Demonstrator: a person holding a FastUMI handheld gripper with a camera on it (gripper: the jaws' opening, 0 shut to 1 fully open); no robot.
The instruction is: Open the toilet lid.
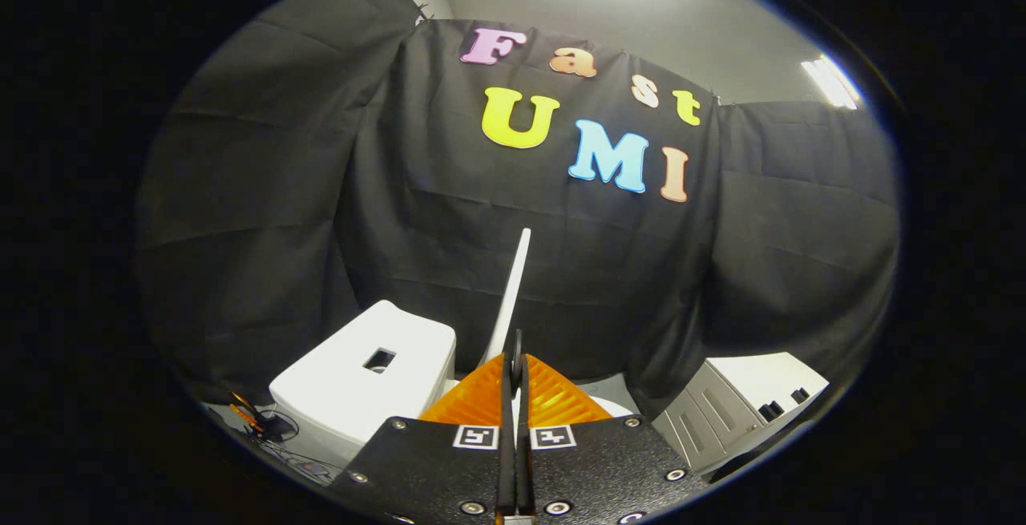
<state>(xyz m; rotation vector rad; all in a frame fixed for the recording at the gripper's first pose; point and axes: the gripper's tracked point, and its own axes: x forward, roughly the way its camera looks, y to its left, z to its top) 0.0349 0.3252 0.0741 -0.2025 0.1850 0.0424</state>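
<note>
Gripper: the gripper (515,365) has its two orange fingers (473,401) drawn together, the tips meeting with only a hairline slit between them.
Grip: the lower edge of the toilet lid (510,300) enters that slit at the fingertips; whether both fingers actually press on it cannot be told.
Toilet lid: white, seen edge-on as a thin blade, standing nearly upright and leaning slightly, rising from the fingertips straight ahead against the black cloth wall (609,268).
Toilet tank: white toilet tank (365,385) with a rectangular opening in its top, just beside the lid and the fingers on the left.
Bowl: a strip of white rim (613,406) shows behind the right finger.
Surroundings: a grey cabinet (733,409) with dark handles stands well apart on the right; loose cables (260,425) lie on the floor beyond the tank.
</note>
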